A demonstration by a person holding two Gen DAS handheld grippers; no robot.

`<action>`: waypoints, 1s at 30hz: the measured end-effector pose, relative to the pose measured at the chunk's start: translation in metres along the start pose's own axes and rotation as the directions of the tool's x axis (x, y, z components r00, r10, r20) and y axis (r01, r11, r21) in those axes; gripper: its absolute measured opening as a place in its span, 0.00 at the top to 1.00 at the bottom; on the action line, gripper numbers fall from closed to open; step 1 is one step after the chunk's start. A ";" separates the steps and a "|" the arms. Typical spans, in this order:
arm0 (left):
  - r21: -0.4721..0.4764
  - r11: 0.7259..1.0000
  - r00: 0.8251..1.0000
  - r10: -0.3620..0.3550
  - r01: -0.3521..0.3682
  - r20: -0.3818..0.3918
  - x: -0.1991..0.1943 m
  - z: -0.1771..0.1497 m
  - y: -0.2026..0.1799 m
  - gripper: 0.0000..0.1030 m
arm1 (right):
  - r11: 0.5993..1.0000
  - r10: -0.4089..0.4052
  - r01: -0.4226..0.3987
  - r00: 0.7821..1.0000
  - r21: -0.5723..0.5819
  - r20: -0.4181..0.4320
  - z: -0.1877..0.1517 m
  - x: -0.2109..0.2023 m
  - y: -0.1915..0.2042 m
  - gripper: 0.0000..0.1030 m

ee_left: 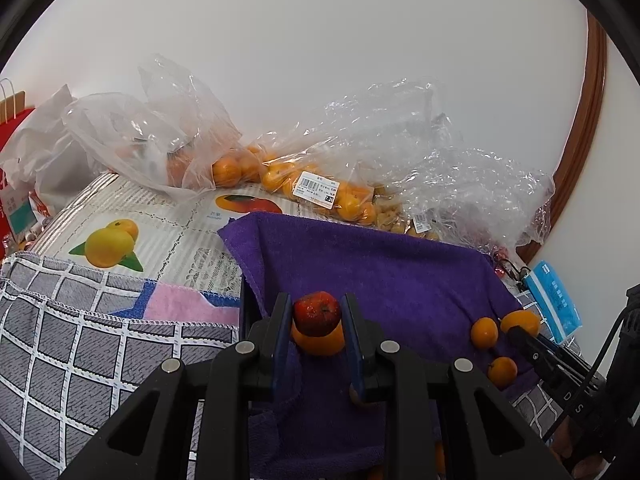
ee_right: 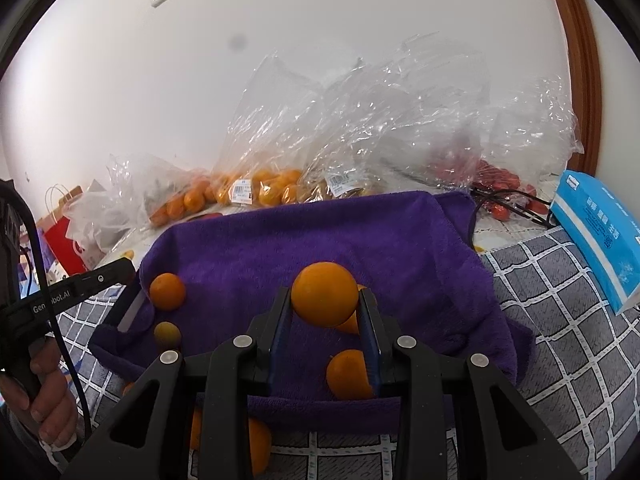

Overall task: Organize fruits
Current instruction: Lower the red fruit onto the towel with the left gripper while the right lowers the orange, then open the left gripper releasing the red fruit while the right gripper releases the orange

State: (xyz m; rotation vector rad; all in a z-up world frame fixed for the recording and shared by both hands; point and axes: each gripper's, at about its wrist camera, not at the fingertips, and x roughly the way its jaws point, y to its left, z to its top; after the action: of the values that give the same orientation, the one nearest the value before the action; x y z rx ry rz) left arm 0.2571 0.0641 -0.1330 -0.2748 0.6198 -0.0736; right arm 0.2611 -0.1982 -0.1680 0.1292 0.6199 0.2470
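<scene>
Right wrist: bagged oranges (ee_right: pixel 272 190) behind towel (ee_right: pixel 320 232)

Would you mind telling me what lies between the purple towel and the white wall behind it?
Clear plastic bags of oranges and other fruit lie between the purple towel and the wall; the right wrist view shows this.

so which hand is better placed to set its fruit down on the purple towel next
Right, probably. Its fingers hold an orange over bare purple towel ahead. The left fingers hold a small red fruit directly above an orange already lying there.
</scene>
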 end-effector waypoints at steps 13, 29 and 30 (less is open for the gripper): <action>-0.018 0.999 0.999 -0.028 0.028 -0.034 0.004 0.000 0.003 0.77 | 1.000 -0.005 0.004 0.999 -0.024 -0.051 -0.003 0.009 0.006 0.67; -0.059 0.987 0.980 -0.157 0.150 -0.124 0.016 -0.012 -0.005 0.77 | 0.998 -0.025 0.024 0.999 -0.053 -0.023 -0.002 -0.002 0.009 0.67; -0.052 0.986 0.978 -0.162 0.156 -0.128 0.017 -0.013 -0.007 0.77 | 0.998 -0.030 0.029 0.999 -0.054 -0.021 -0.002 -0.003 0.009 0.67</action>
State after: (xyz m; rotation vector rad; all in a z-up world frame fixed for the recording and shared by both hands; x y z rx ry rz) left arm 0.2640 0.0520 -0.1507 -0.3622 0.7311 -0.2347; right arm 0.2558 -0.1903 -0.1664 0.0652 0.6356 0.2366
